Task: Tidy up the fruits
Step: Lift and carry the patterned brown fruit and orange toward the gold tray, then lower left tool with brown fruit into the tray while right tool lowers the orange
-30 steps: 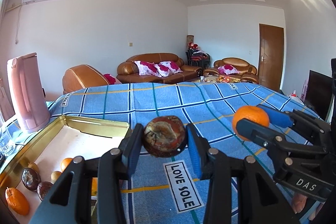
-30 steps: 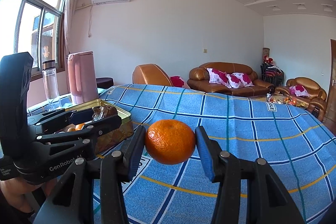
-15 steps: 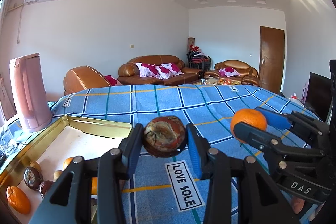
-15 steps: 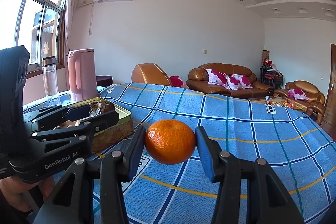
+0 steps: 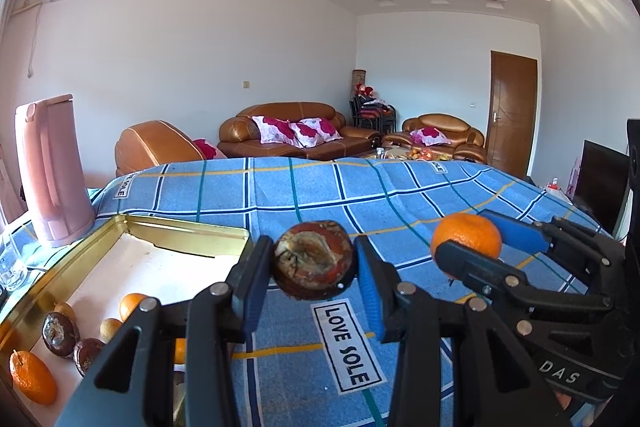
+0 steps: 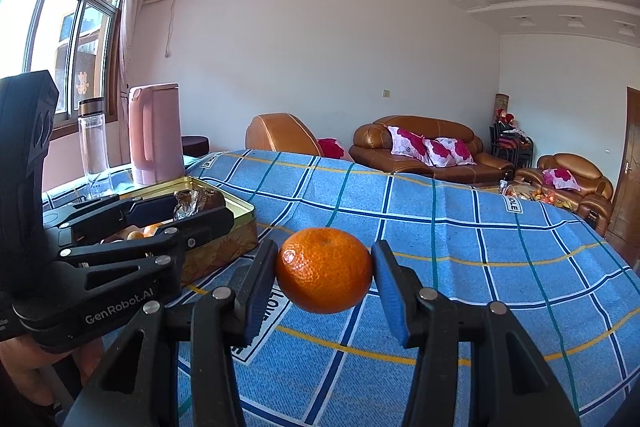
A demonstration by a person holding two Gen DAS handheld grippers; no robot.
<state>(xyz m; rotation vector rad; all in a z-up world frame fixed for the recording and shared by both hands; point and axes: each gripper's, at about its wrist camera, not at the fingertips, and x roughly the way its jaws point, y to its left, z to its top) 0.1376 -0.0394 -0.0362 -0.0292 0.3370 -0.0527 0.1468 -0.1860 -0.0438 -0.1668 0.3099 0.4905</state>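
Left gripper (image 5: 314,269): jaws clamped on a wrinkled brown passion fruit (image 5: 313,264), held in the air just past the gold tin's (image 5: 180,227) right edge. Right gripper (image 6: 325,273): jaws clamped on an orange (image 6: 325,270), above the blue checked cloth on the table (image 6: 460,227). More oranges and passion fruit lie in the tin; pink kettle (image 5: 52,167) stands behind it.

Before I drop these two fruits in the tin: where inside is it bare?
The gold tin's far half, along the back rim toward the pink kettle, is bare. Oranges and dark fruits crowd the near end.
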